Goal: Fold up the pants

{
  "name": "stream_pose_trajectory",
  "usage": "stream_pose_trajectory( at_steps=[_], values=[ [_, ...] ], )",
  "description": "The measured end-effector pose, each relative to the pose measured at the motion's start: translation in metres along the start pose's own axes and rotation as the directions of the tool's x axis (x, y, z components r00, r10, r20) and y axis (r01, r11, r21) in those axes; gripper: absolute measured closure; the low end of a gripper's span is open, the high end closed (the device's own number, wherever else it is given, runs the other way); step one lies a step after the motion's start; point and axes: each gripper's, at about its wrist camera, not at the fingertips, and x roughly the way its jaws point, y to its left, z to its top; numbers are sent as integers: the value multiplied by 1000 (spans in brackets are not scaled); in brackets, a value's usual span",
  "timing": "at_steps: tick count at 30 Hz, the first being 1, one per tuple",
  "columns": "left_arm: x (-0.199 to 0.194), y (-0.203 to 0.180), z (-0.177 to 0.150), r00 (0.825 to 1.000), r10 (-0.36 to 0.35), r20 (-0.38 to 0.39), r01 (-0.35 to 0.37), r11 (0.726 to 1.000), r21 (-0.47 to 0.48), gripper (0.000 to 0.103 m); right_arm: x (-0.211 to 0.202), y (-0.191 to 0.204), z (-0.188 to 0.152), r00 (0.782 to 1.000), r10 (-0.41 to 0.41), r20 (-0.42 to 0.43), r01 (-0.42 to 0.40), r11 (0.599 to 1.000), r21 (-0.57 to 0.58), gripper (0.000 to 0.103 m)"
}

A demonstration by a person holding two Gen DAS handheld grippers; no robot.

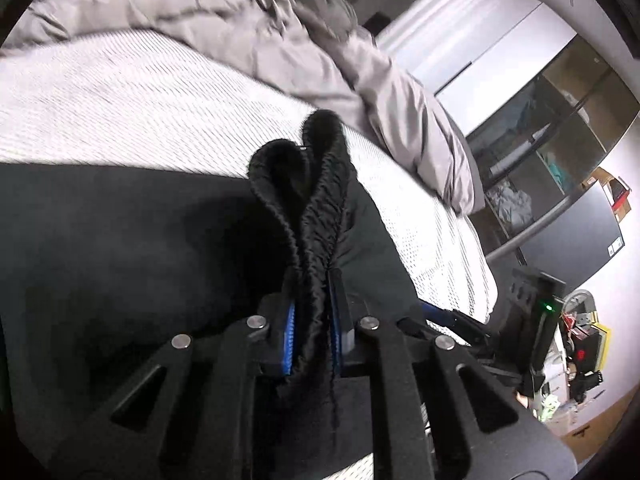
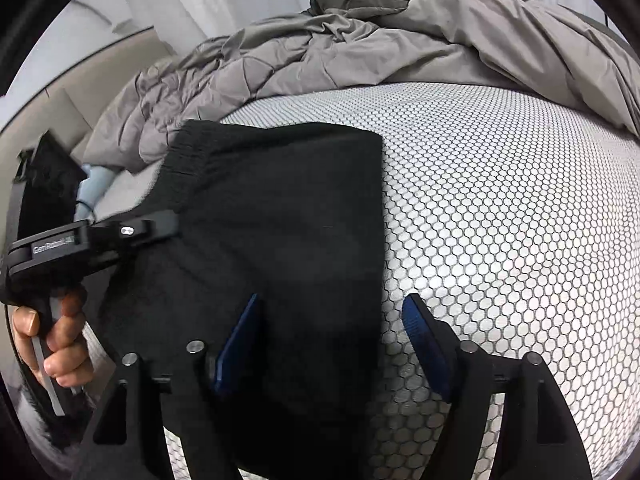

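**Left gripper clamped on the waistband, right gripper open at the fold**

Our left gripper (image 1: 314, 340) is closed tight on the bunched elastic waistband (image 1: 304, 184) of the black pants (image 2: 280, 232) — the gathered band stands up between the blue pads (image 1: 291, 332) and curls over above them. Our right gripper (image 2: 332, 344) stands wide apart and holds nothing; its left pad lies over the pants, its right pad over the bare mattress (image 2: 500, 220), so the jaws straddle the pants' straight right edge.

The pants lie on the mattress as a folded dark rectangle, waistband end toward the rumpled grey duvet (image 2: 360, 52) at the far side of the mattress. We judge them soft, light and limp — they will sag and slide out of shape if lifted by one point. The ribbed waistband is the thickest, grippiest part, so it suits the left hold; the right gripper would best take the layered edge it straddles, pinching all layers together.
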Motion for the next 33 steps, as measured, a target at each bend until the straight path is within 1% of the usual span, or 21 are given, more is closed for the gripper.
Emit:
stream_pose_trajectory(
  at_steps=[1, 3, 5, 6, 8, 9, 11, 12, 13, 15, 17, 18, 21, 23, 24, 25, 27, 29, 31, 32, 33],
  values=[
    [-11, 6, 1, 1000, 16, 8, -16, 1000, 2, 93, 1, 2, 1, 1000, 31, -5, -31, 999, 11, 27],
    [-38, 25, 6, 998, 63, 16, -63, 998, -2, 92, 4, 10, 3, 998, 54, -10, -54, 999, 5, 27],
    [-56, 44, 10, 994, 108, 16, -108, 994, -15, 92, 3, 18, 2, 999, 42, -14, -42, 998, -37, 27],
    [-63, 56, 12, 989, 148, 23, -148, 989, -19, 92, 8, 25, 1, 999, 26, -27, -28, 997, -70, 27],
    [-74, 79, 11, 978, 208, 12, -208, 978, -14, 91, 15, 32, -1, 999, 20, -48, -24, 996, -87, 27],
    [-71, 90, 7, 972, 233, -20, -233, 972, -3, 89, 19, 35, -2, 997, 30, -64, -36, 995, -91, 27],
    [-63, 109, -1, 955, 284, -88, -283, 959, 20, 80, 24, 40, -1, 997, 20, -77, -28, 994, -105, 27],
    [-62, 116, -5, 947, 308, -93, -308, 951, 17, 71, 25, 40, -3, 996, 14, -83, -24, 993, -113, 27],
    [-65, 120, -8, 941, 324, -100, -323, 946, 22, 70, 26, 40, -3, 996, 3, -88, -13, 993, -118, 26],
    [-75, 121, -11, 939, 327, -103, -322, 945, 62, 69, 27, 38, -4, 995, -22, -95, 10, 993, -122, 26],
    [-84, 118, -11, 934, 348, -86, -341, 936, 87, 69, 24, 33, -5, 995, -19, -103, 8, 994, -108, 25],
    [-94, 118, -12, 936, 348, -53, -343, 935, 89, 68, 20, 29, -6, 995, -9, -101, 0, 996, -93, 25],
    [-115, 111, -11, 950, 313, 16, -313, 946, 88, 67, 11, 24, -7, 993, 27, -117, -36, 996, -78, 25],
    [-119, 103, -9, 953, 298, 56, -302, 949, 94, 62, 7, 25, -13, 987, 81, -142, -95, 991, -94, 25],
    [-117, 88, -6, 956, 287, 65, -293, 951, 98, 55, 7, 28, -17, 983, 100, -151, -118, 987, -111, 26],
    [-113, 82, -4, 958, 281, 61, -286, 952, 107, 52, 8, 32, -20, 982, 107, -154, -128, 983, -129, 28],
    [-101, 66, -3, 964, 262, 46, -266, 955, 131, 52, 13, 40, -29, 979, 107, -171, -136, 977, -166, 43],
    [-79, 39, -4, 974, 225, 33, -227, 958, 178, 49, 17, 40, -36, 974, 137, -182, -165, 976, -146, 51],
    [-58, 10, -12, 986, 165, 23, -166, 958, 233, 36, 17, 39, -41, 964, 189, -187, -213, 970, -117, 64],
    [-42, -4, -17, 990, 144, 2, -140, 955, 262, 35, 18, 41, -40, 959, 210, -189, -232, 968, -101, 77],
    [-27, -15, -24, 990, 141, -22, -128, 948, 292, 35, 16, 40, -42, 958, 218, -184, -239, 966, -98, 85]
  ],
)
